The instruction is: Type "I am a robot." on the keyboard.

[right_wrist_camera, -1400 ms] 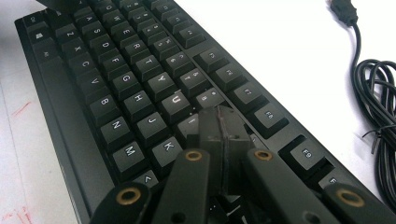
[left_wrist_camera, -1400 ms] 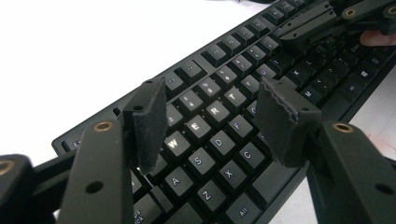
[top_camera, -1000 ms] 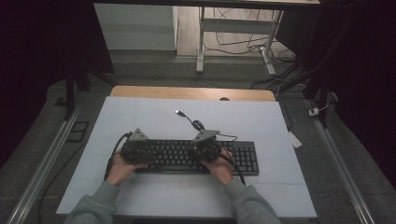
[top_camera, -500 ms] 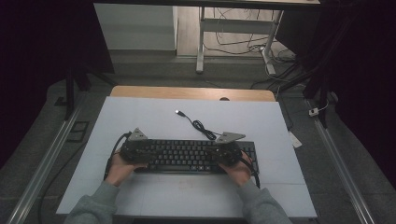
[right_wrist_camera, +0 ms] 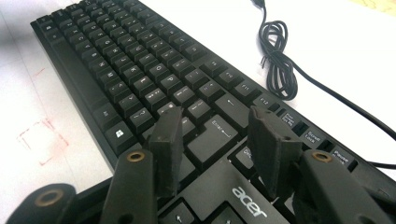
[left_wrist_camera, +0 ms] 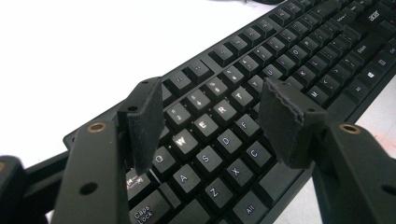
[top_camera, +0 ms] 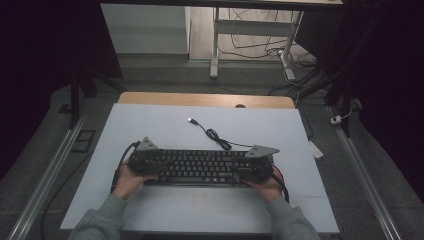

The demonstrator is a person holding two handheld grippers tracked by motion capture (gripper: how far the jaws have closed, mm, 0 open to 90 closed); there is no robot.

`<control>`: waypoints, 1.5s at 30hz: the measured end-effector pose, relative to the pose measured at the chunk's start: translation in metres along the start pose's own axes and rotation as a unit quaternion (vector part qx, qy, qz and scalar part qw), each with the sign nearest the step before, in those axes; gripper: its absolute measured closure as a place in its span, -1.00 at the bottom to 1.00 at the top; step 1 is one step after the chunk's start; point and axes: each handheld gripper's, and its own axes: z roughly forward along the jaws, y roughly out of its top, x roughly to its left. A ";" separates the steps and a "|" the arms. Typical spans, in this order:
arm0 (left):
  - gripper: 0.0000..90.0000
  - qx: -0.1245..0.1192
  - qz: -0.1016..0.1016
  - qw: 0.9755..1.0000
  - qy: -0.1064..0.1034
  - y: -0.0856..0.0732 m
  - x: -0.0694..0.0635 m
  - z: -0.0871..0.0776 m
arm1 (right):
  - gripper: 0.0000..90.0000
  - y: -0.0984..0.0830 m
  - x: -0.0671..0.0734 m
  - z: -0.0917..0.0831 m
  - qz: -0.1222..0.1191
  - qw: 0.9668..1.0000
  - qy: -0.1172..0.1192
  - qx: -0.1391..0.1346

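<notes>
My left gripper (left_wrist_camera: 210, 121) and right gripper (right_wrist_camera: 219, 144) fingers stand apart, the right having just been opening, above the black plastic keyboard (top_camera: 200, 166), gripping nothing.

Keyboard (right_wrist_camera: 154, 79): "acer" logo; keys "Enter", "Caps Lock".

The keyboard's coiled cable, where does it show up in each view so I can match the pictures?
High view: the coiled cable lies on the white table just behind the keyboard, centre.
Left gripper view: not in it.
Right gripper view: the coil is at upper right, beyond the F keys.
Shared landmark: the black keyboard, also in the left gripper view.
</notes>
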 end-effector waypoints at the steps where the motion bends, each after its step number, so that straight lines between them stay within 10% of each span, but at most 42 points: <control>1: -0.11 0.000 0.001 1.000 0.000 0.000 0.000 0.000 | 0.22 0.000 0.000 0.000 0.001 1.000 -0.001 -0.001; 15: -0.15 0.011 0.001 1.000 -0.011 0.001 -0.003 0.002 | 0.17 -0.001 0.003 0.000 -0.007 1.000 -0.004 0.006; 30: -0.19 0.044 0.054 0.996 -0.063 0.010 -0.041 0.015 | 0.16 -0.001 0.002 0.001 -0.004 1.000 -0.012 0.009; 45: 0.68 0.032 0.080 0.993 -0.075 0.008 -0.050 0.027 | 0.15 -0.001 0.003 0.003 -0.005 1.000 -0.007 0.014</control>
